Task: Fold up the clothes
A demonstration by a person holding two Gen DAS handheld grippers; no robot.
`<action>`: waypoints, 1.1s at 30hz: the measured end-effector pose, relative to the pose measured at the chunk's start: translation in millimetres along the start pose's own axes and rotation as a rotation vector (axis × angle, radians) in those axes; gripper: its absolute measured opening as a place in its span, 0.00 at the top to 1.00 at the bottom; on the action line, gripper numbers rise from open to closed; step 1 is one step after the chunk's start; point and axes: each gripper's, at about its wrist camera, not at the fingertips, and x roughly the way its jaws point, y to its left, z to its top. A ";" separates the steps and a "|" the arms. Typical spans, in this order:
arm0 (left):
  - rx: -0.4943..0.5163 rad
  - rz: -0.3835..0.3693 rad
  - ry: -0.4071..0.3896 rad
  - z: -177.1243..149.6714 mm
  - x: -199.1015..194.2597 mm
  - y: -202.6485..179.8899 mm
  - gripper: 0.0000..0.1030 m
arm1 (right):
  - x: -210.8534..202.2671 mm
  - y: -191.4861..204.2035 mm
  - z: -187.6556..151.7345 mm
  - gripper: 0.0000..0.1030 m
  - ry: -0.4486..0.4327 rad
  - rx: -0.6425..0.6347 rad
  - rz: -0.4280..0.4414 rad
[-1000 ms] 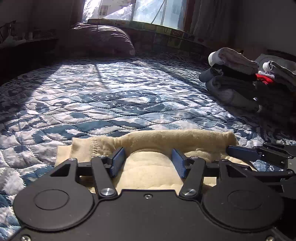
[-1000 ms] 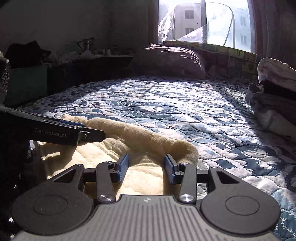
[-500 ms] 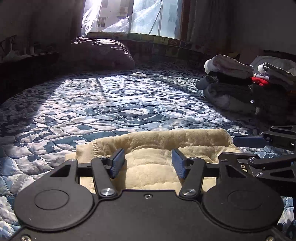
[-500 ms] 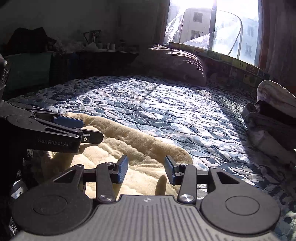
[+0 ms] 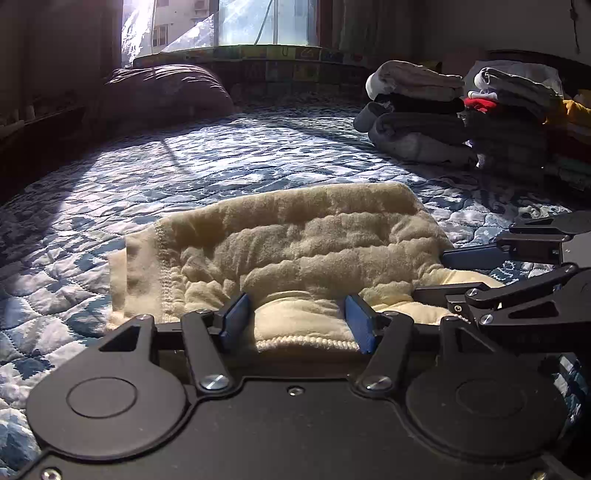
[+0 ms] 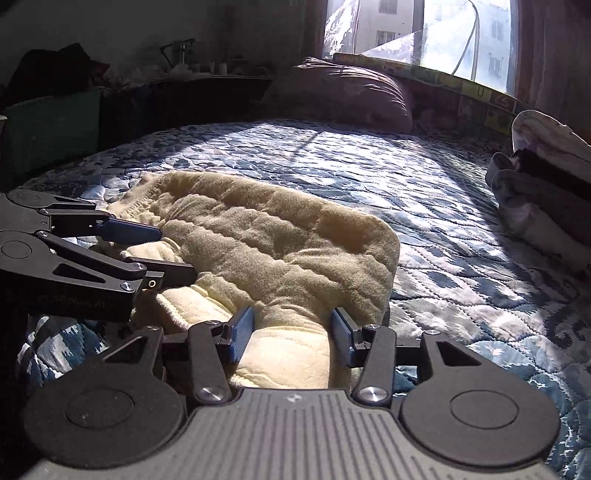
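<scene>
A cream fleece garment [image 5: 295, 251] lies folded on the blue quilted bedspread [image 5: 221, 162], filling the lower middle of both views. In the left wrist view the left gripper [image 5: 297, 317] sits at the bottom centre, its blue pads spread wide with the garment's near stitched hem lying loosely between them; nothing is pinched. The right gripper [image 5: 480, 269] enters that view from the right edge, its two fingers parted over the garment's right end.

In the right wrist view the right gripper [image 6: 290, 332] likewise stands wide apart, a fold of the cream cloth bulging up between its pads without being squeezed. The left gripper [image 6: 166, 254] reaches in from the left edge, fingers apart, resting on the garment's left part.

Around them: a dark pillow [image 5: 166, 92] lies at the upper left of the left wrist view, below a bright window [image 5: 240, 22]. A pile of folded clothes [image 5: 443, 118], grey, black and red, sits at the upper right, well apart from the garment.

Only the left wrist view shows the whole pile, with its red piece and a yellow item at the far right edge. Only the right wrist view shows a cluttered dark shelf [image 6: 184, 74] at the upper left, and just the pile's near end at its right edge.
</scene>
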 end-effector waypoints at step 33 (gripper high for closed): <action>-0.942 -0.158 -0.066 -17.6 -4.1 107.2 0.30 | 22.2 -78.6 -37.0 0.42 0.010 0.978 0.256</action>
